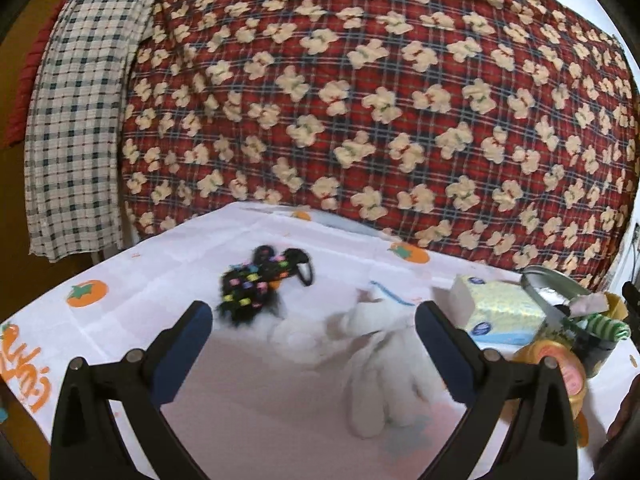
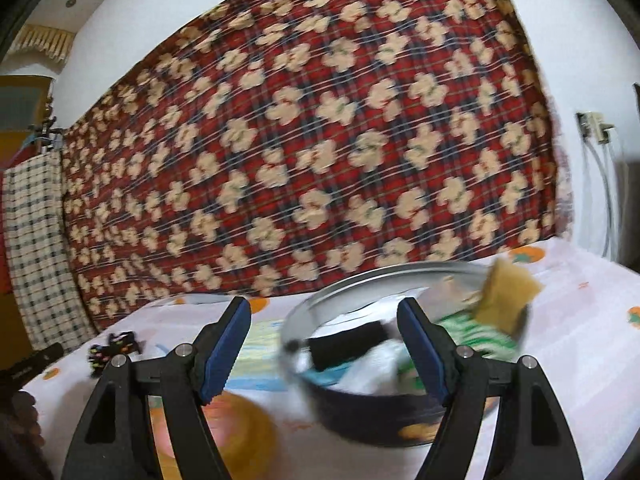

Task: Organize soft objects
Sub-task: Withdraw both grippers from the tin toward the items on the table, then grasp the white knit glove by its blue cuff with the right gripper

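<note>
I judge that I am between picks: the bowl (image 2: 404, 364) already holds a pile of soft things, and two more lie out on the counter (image 1: 160, 272).

My left tool (image 1: 314, 336) is spread wide and grips nothing. It looks down on the white glove (image 1: 384, 364), which lies just in front of the left tool's reach, nearer its right finger than its left. I cannot tell whether the fingers touch the counter. Beyond the glove, further from me and to its left, sits the black scrunchie (image 1: 260, 280) with coloured dots. To the right of the glove is the tissue pack (image 1: 494, 312), and past that the bowl's rim.

My right tool (image 2: 324, 344) is also released and empty. It hangs over the near side of the bowl, its right finger above the contents. In the bowl I see a yellow sponge (image 2: 506, 296) leaning on the far rim, a green striped cloth (image 2: 476, 332), a black piece (image 2: 352, 344) and something white. This view is smeared, so finer detail is lost. An orange lid (image 2: 236, 424) lies left of the bowl.

The next move, as I judge it, falls to the left tool: centre over the glove's body, come down, and close on a thick fold, since limp fabric slips from a shallow pinch. Then carry it right to the bowl, clear of the tissue pack.
</note>
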The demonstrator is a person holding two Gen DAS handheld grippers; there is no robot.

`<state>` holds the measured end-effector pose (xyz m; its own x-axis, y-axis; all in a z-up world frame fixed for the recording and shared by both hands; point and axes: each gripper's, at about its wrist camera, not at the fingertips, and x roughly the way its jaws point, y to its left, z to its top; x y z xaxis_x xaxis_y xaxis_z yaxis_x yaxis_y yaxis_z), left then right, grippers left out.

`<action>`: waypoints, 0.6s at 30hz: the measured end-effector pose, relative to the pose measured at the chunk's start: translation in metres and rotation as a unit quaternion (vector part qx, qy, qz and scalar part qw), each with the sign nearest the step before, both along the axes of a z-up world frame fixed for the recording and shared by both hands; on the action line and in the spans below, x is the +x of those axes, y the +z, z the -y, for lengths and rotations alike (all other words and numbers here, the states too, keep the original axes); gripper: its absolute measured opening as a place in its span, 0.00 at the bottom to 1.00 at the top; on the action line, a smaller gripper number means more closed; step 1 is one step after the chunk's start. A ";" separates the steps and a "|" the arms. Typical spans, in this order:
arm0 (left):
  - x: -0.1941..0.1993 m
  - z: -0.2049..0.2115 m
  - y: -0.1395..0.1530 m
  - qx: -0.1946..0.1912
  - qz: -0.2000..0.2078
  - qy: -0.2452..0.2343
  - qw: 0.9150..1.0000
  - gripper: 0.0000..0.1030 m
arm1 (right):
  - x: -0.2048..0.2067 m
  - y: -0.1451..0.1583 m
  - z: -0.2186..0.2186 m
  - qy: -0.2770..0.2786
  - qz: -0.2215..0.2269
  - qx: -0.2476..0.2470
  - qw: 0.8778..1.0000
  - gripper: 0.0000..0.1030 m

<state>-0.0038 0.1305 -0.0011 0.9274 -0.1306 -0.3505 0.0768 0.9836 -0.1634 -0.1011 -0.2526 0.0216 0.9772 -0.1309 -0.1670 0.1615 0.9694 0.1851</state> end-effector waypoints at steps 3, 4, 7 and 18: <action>-0.002 -0.017 -0.002 0.008 -0.004 0.028 1.000 1.00 | 0.009 -0.002 -0.023 0.034 -0.008 -0.002 0.999 0.75; -0.003 -0.024 -0.004 0.018 -0.005 0.045 0.999 1.00 | 0.013 -0.002 -0.032 0.046 -0.011 -0.001 0.999 0.75; -0.003 -0.036 -0.010 0.043 -0.015 0.076 0.996 0.99 | 0.021 -0.003 -0.059 0.082 -0.018 -0.002 0.996 0.75; -0.008 -0.077 -0.022 0.022 -0.033 0.088 0.995 0.99 | 0.091 -0.012 -0.191 0.218 -0.106 -0.017 0.970 0.75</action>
<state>-0.0118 0.2077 -0.0234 0.9097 0.0483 -0.4125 -0.1064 0.9872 -0.1190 -0.0102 -0.0621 0.0100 0.8853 0.2775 -0.3731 -0.2332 0.9592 0.1601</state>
